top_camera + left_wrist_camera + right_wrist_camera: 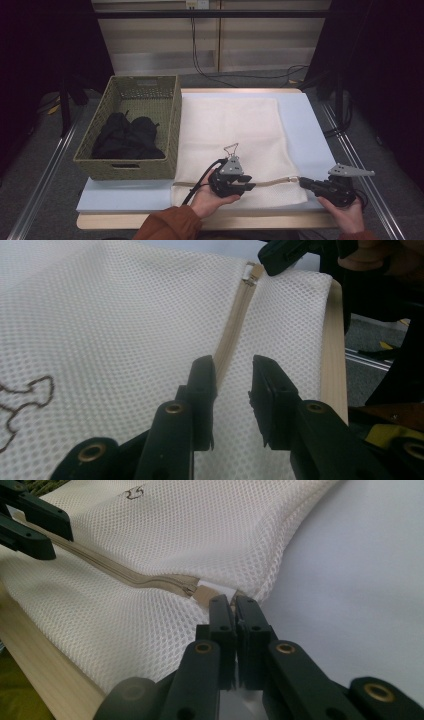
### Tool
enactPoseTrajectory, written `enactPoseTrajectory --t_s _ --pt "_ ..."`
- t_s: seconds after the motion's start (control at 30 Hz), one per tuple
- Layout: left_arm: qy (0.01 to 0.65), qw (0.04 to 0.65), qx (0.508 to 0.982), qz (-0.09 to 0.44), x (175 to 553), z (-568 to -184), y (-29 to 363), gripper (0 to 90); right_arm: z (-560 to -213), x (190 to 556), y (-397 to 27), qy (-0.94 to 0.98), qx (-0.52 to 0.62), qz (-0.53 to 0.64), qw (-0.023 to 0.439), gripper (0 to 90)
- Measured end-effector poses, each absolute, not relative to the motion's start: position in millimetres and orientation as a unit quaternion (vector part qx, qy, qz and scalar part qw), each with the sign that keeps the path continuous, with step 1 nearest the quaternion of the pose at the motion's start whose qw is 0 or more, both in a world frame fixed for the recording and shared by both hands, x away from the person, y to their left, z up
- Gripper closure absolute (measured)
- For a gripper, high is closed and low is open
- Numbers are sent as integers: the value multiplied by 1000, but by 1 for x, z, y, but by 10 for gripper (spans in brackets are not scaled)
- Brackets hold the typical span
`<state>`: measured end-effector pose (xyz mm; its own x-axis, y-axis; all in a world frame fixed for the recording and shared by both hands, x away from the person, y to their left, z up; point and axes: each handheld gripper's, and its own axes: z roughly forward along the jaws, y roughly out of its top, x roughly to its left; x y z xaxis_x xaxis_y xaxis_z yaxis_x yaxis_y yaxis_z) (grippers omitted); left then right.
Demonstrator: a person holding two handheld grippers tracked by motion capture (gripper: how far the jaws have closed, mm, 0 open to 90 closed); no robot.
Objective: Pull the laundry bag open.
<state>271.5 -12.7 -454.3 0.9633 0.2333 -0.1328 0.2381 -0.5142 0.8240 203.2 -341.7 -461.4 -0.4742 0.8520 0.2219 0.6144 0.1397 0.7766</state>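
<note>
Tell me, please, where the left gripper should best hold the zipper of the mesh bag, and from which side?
Probably the flat tan zipper tape, one jaw on each long edge, coming along its length from the left gripper, whose open jaws already straddle it. The right gripper pinches the bag corner.

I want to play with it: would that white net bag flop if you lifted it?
Probably yes: the mesh bag lies flat and wrinkles near its zipper, so it looks limp. Its holey weave suggests it is light. The right gripper pinching one corner would likely let the rest hang.
</note>
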Motion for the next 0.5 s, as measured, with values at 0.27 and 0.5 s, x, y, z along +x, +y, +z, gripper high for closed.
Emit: enactPoseTrajectory --t_s 0.27,0.5 --pt "134 471 872 -10 276 -455 -33 771 -456 205 -340 743 487 436 141 870" --pt "132 475 870 -8 281 -451 -43 815 -452 208 -340 742 483 442 145 870"
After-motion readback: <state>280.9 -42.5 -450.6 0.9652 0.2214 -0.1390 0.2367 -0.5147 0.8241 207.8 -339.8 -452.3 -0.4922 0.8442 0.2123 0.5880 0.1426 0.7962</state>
